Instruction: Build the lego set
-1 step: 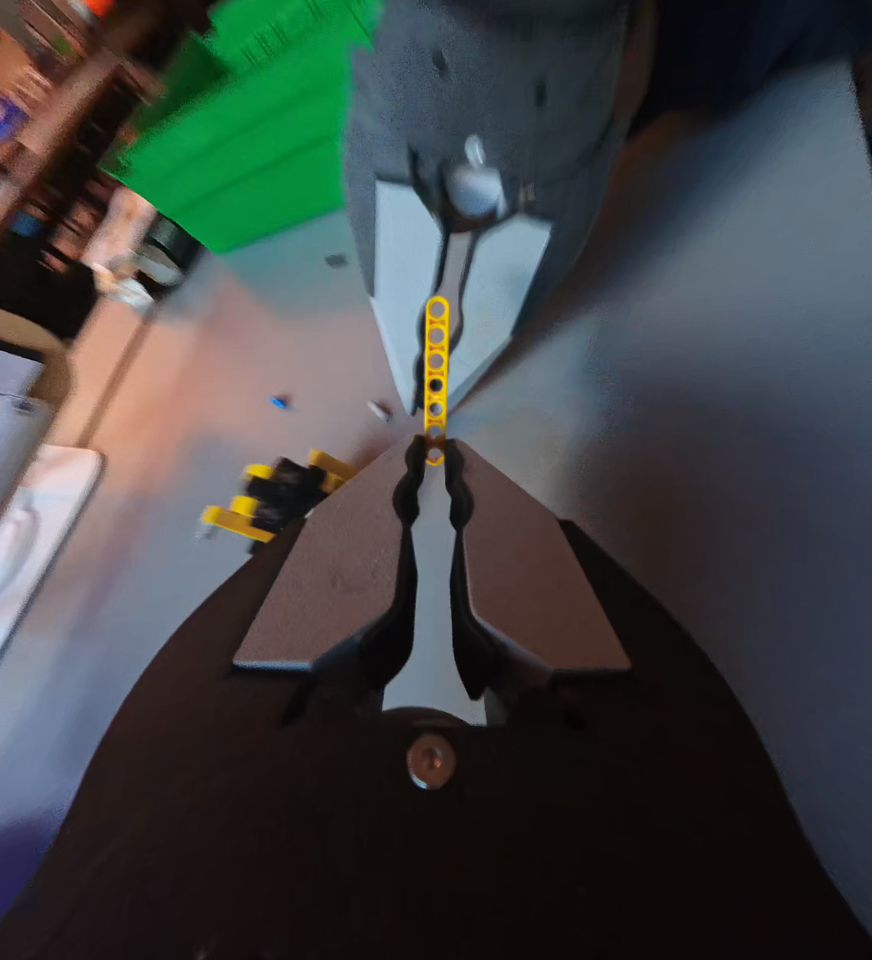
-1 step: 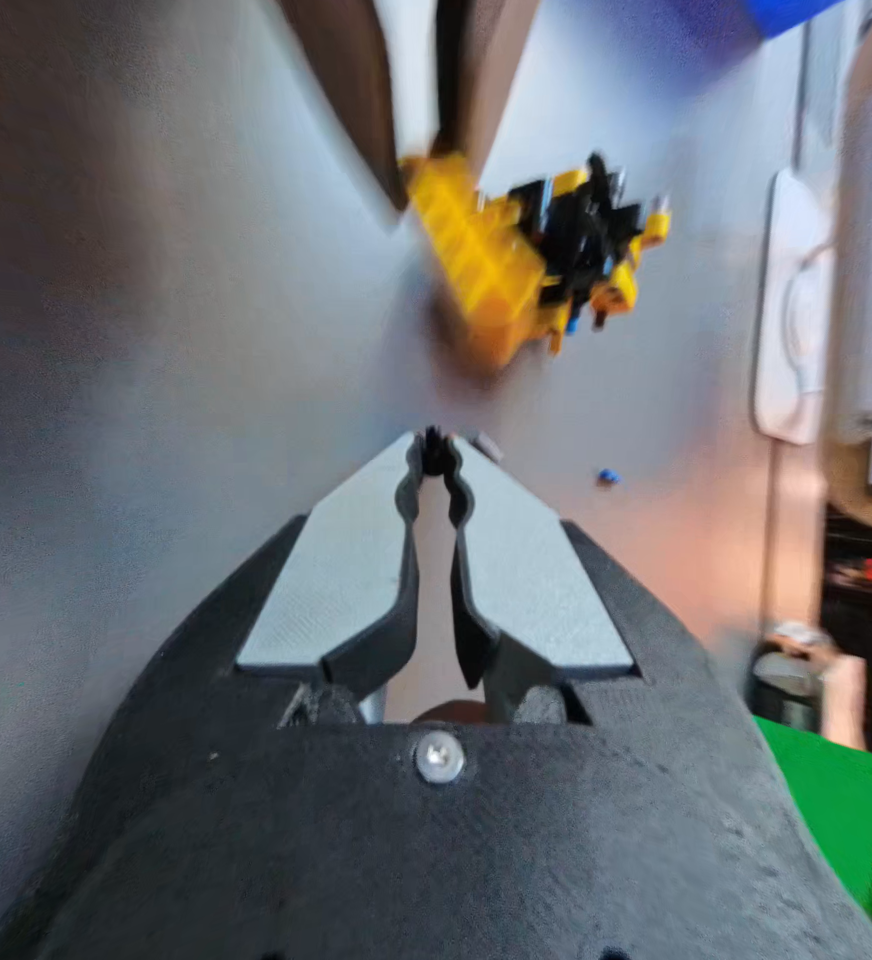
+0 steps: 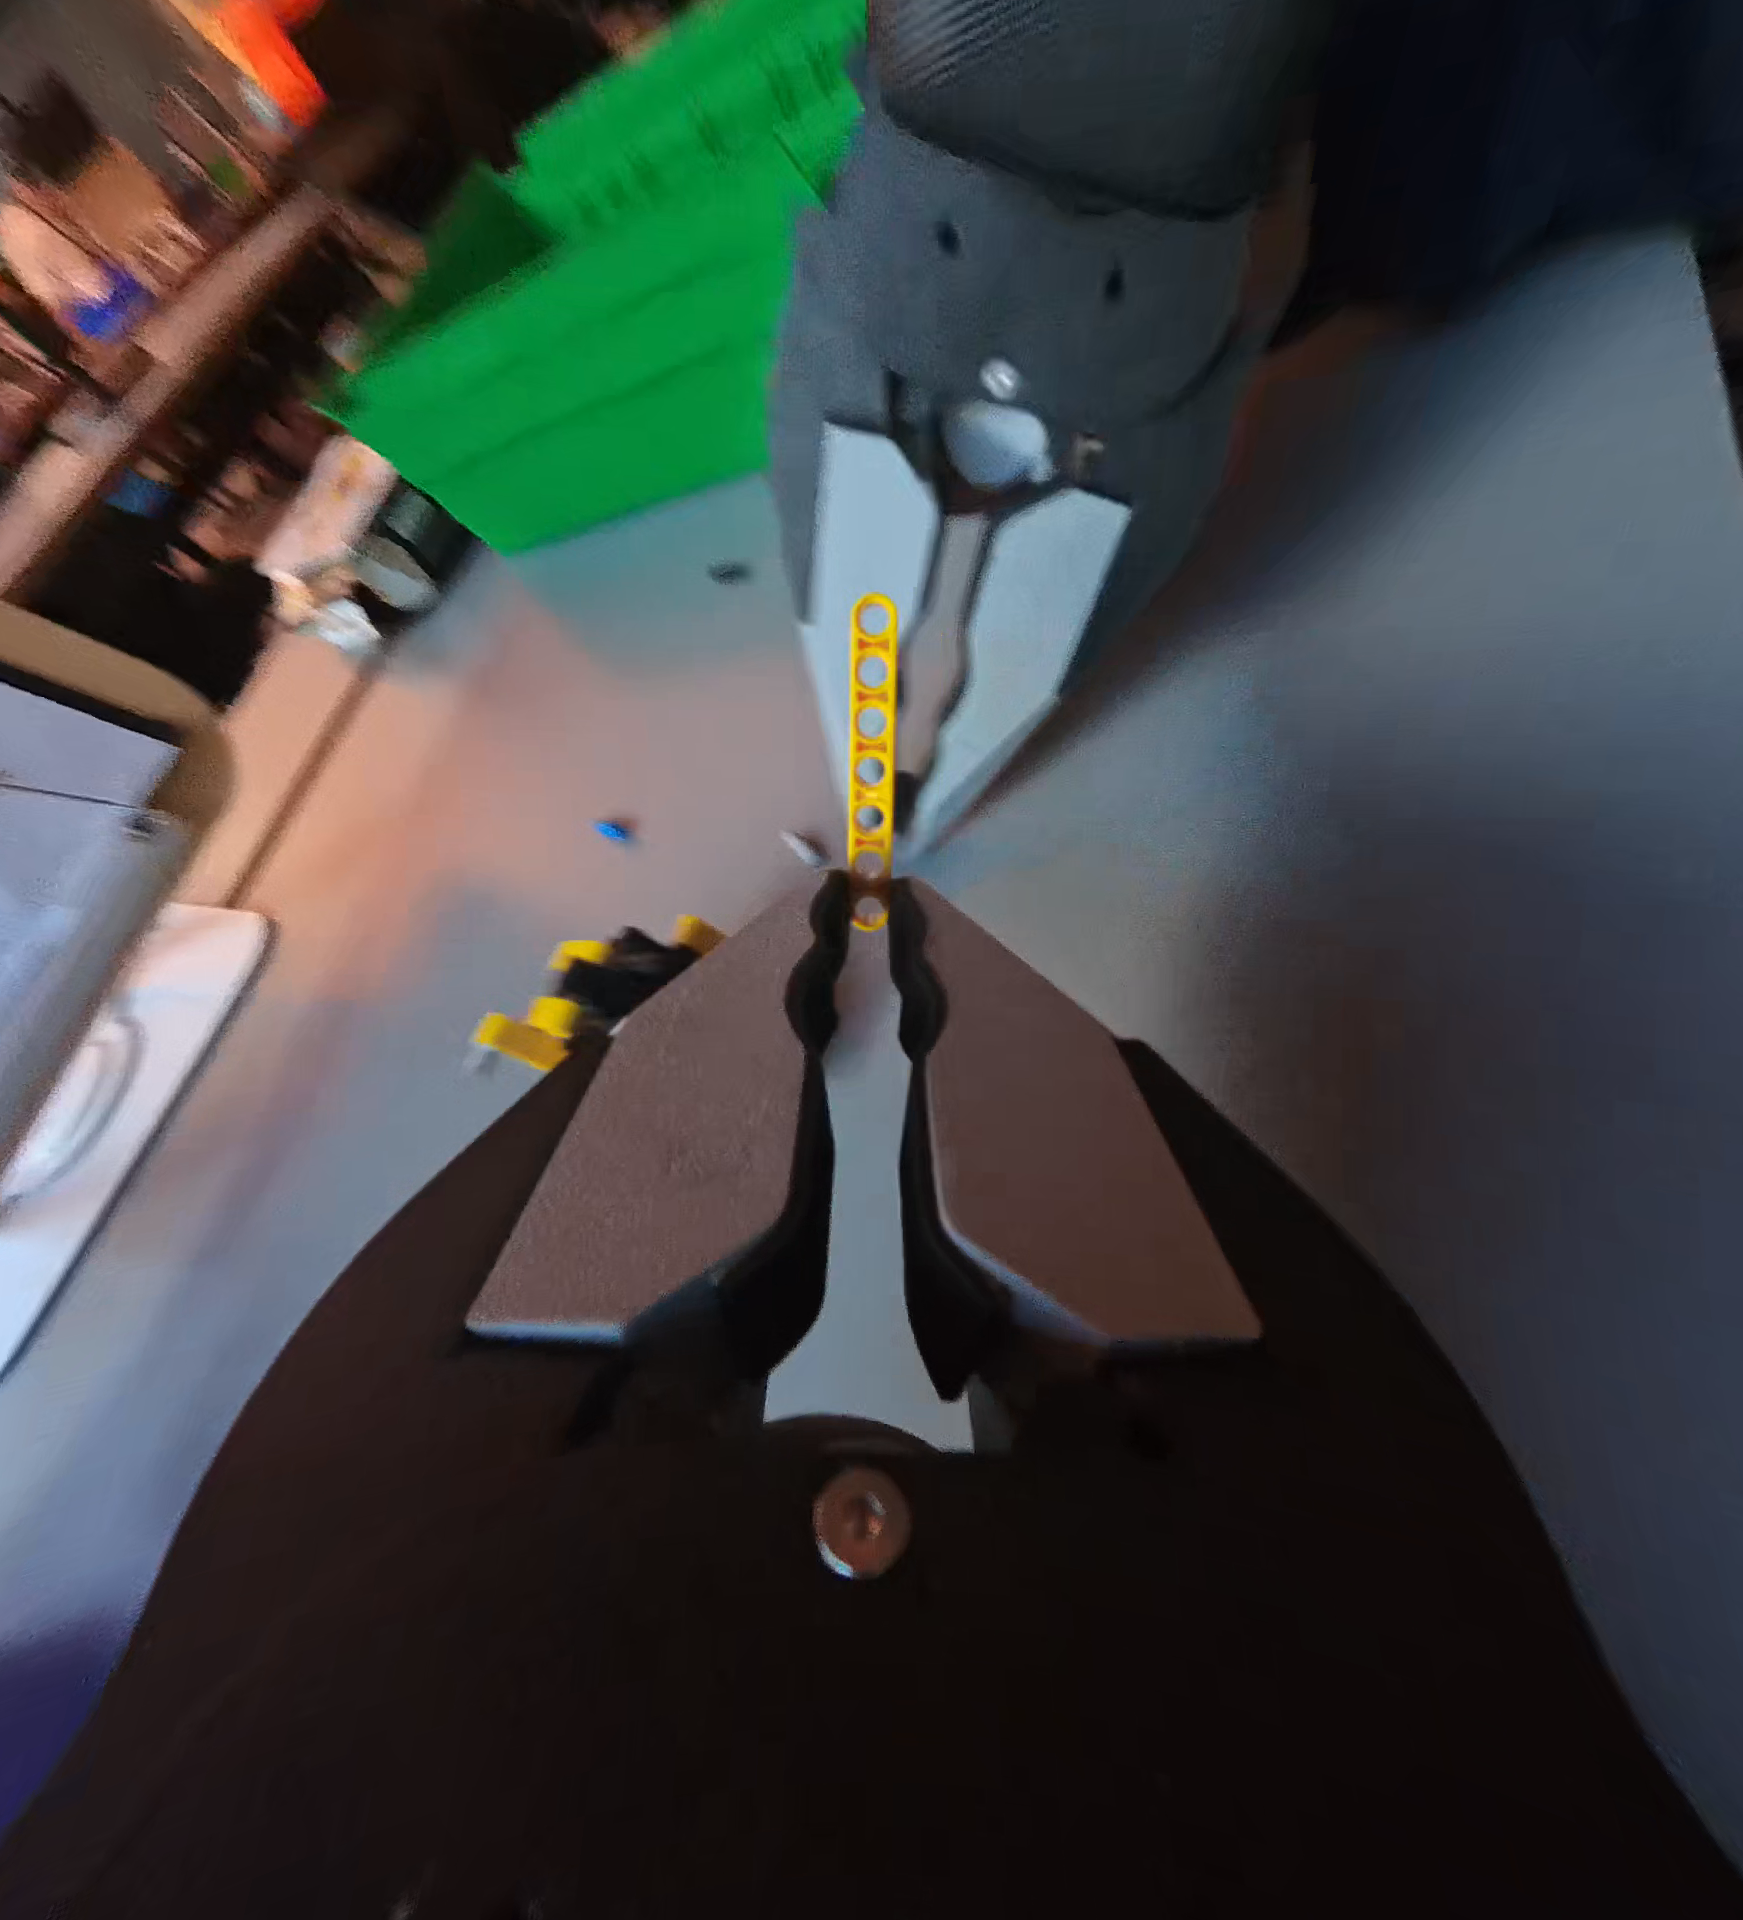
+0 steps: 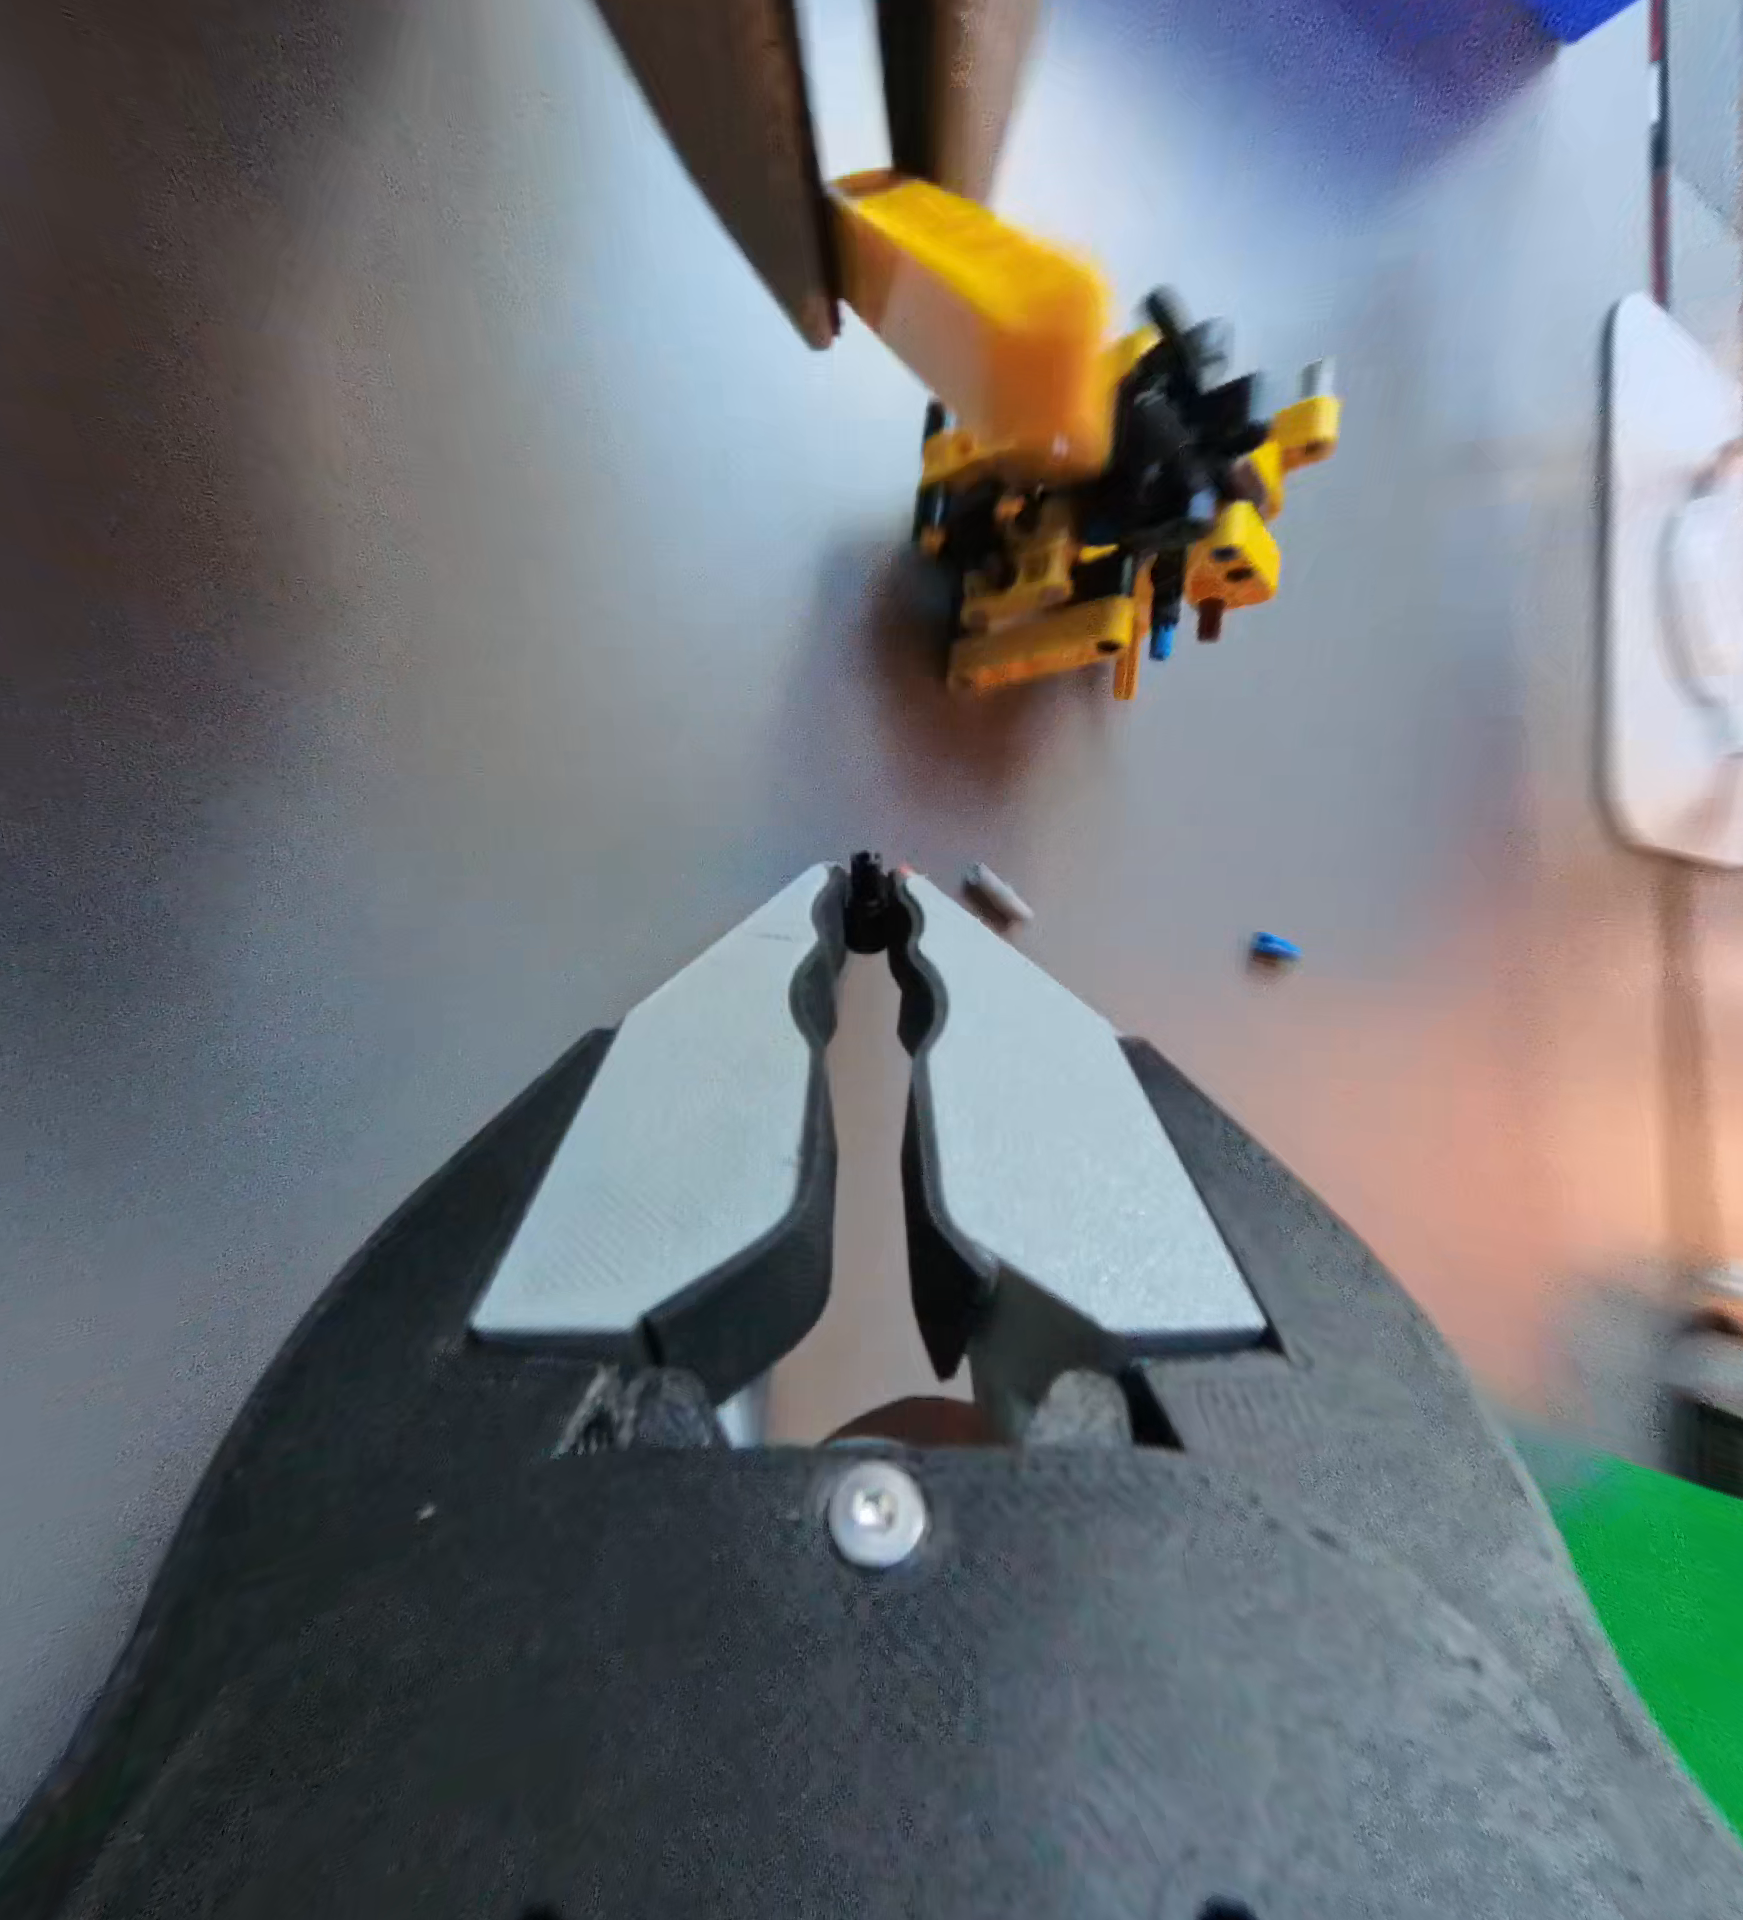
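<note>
My left gripper (image 3: 869,902) pinches one end of a yellow holed beam (image 3: 871,748), which points at the right gripper (image 3: 960,665) opposite. My right gripper (image 4: 869,902) pinches a small black pin (image 4: 865,900). Beyond the pin, the half-built yellow-and-black model (image 4: 1106,520) lies on the grey table (image 4: 327,520); a grey pin (image 4: 996,894) lies just right of the black pin, a blue pin (image 4: 1274,948) farther right.

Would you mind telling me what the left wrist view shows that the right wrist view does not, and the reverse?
Only the left wrist view shows the row of holes along the thin yellow plastic beam pinched in the left tongs. Only the right wrist view shows the small black plastic pin gripped in the right tongs. Both show the yellow-and-black partly built model on the grey table, a small blue piece and a small grey piece.
</note>
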The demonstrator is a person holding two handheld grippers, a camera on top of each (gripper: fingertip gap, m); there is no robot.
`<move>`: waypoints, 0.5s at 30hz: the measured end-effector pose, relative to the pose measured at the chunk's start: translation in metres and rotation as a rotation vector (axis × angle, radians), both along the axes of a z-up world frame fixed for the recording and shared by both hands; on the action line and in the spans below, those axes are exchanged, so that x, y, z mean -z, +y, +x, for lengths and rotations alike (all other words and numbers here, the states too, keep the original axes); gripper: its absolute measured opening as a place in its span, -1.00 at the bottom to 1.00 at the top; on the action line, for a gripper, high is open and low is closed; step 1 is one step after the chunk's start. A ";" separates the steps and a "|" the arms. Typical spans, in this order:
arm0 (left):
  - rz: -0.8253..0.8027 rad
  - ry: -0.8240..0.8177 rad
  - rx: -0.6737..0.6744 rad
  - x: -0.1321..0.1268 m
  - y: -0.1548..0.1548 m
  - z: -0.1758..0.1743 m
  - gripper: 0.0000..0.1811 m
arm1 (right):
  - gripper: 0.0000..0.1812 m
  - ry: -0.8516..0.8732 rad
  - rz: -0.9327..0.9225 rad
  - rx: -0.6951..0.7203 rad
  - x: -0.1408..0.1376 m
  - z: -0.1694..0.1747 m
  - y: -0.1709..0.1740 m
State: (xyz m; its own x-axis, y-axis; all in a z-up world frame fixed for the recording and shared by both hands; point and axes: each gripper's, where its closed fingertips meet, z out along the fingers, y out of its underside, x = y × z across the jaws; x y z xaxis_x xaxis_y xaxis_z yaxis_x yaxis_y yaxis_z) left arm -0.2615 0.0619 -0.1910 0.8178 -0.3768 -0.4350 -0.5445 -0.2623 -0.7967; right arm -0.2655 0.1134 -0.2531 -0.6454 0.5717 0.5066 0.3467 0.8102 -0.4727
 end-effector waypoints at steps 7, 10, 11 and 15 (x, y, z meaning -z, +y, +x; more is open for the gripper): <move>-0.100 -0.162 0.019 0.017 0.002 -0.003 -0.95 | -0.95 0.175 -0.395 0.018 -0.056 -0.004 0.005; -0.169 -0.136 -0.018 0.034 0.004 -0.007 -0.95 | -0.88 0.136 -0.380 0.162 -0.042 -0.010 0.039; -0.167 -0.119 -0.032 0.035 0.005 -0.009 -0.95 | -0.81 0.101 -0.368 0.188 -0.032 -0.009 0.046; -0.163 -0.040 -0.074 0.040 0.007 -0.015 -0.95 | -0.67 -0.010 -0.329 0.250 -0.005 -0.009 0.051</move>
